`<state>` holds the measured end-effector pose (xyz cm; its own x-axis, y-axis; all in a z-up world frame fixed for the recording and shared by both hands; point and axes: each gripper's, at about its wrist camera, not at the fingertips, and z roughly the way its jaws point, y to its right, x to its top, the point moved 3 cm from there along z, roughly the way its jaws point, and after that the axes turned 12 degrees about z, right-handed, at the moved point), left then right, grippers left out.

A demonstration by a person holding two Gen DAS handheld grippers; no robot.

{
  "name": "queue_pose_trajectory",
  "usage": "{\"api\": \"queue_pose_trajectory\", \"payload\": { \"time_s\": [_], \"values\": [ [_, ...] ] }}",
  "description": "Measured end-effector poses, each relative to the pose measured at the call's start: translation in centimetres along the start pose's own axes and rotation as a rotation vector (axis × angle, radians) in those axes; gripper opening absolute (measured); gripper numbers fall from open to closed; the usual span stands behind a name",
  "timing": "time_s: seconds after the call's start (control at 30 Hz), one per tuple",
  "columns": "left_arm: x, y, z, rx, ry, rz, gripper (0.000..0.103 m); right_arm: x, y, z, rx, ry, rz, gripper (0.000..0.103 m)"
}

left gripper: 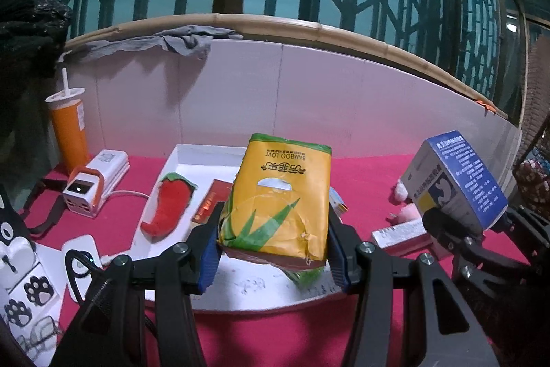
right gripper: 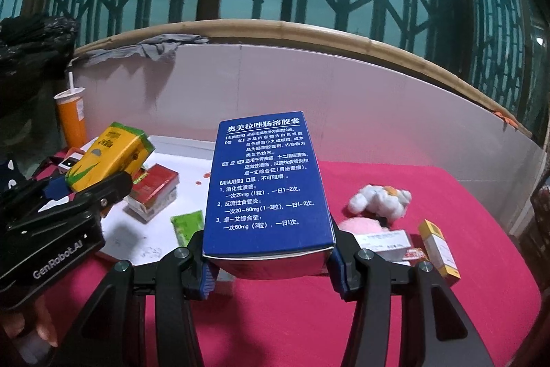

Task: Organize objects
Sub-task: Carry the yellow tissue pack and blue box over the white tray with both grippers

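R tongs point(right gripper: 271, 267) gripping blue med box point(right gripper: 266, 184) | L tongs point(right gripper: 86, 191) gripping yellow pack point(right gripper: 106, 160)

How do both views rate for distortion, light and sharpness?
Left wrist view: strong fisheye bend on the bamboo rail, dim bluish light, tissue pack readable in the left gripper. Right wrist view: same bend, print on the blue box sharp in the right gripper, plush toy slightly soft.

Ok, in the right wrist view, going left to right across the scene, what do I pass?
Orange cup → yellow tissue pack held in the left claw → red boxes → green packet → blue medicine box held in the right claw → white plush toy → yellow box.
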<state>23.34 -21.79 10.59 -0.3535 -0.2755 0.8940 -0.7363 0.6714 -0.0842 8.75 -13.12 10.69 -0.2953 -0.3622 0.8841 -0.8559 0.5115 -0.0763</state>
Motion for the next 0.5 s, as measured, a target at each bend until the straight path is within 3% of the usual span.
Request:
{"api": "queue_pose_trajectory", "payload": {
  "time_s": [0.5],
  "values": [
    [3.0,-4.0,1.5,0.045,0.002,-0.046,0.051,1.9,-3.9,1.8,0.048,-0.008,-0.038,0.055]
  ]
}}
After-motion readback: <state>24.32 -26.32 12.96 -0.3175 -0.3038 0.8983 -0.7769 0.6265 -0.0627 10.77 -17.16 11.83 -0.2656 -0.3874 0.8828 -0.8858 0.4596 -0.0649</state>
